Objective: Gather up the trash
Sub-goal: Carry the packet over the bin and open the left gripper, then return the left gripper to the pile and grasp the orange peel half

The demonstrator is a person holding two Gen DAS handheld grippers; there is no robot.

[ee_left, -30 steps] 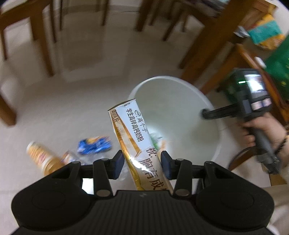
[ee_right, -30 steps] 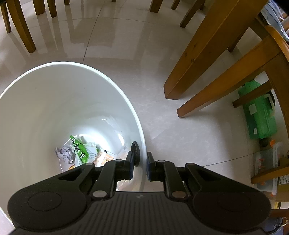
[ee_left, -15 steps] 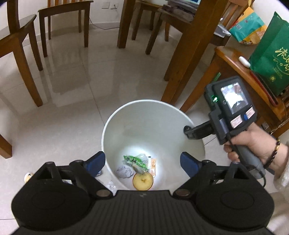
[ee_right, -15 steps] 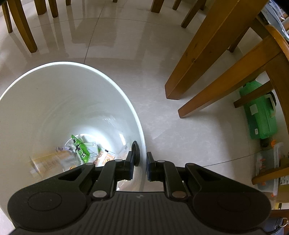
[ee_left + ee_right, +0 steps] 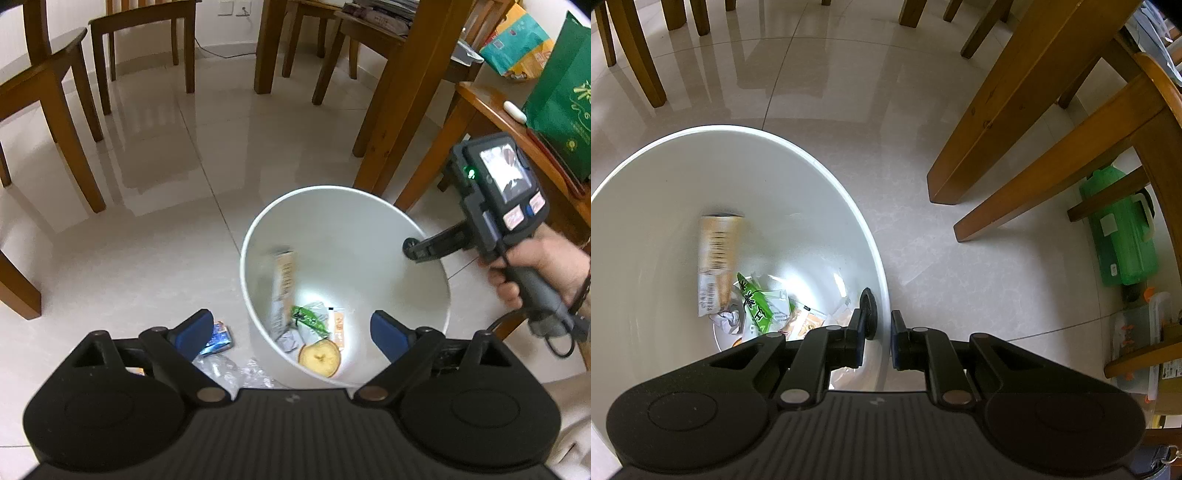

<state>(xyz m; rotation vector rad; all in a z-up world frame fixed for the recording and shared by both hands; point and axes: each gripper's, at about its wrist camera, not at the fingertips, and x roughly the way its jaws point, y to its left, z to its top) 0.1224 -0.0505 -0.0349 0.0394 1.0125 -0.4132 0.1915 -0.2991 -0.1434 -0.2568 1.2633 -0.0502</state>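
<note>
Both wrist views look steeply down, sharing the white bin (image 5: 369, 236).

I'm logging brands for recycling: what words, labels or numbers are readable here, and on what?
No text can be read with confidence.
Carton in the white bin: dark print, blurred, unreadable.
Green wrapper in the bin: white characters, too small and warped to read.
Green bag on the wooden furniture: gold characters, cut off at the frame edge.
Teal box behind it: print too small.
</note>
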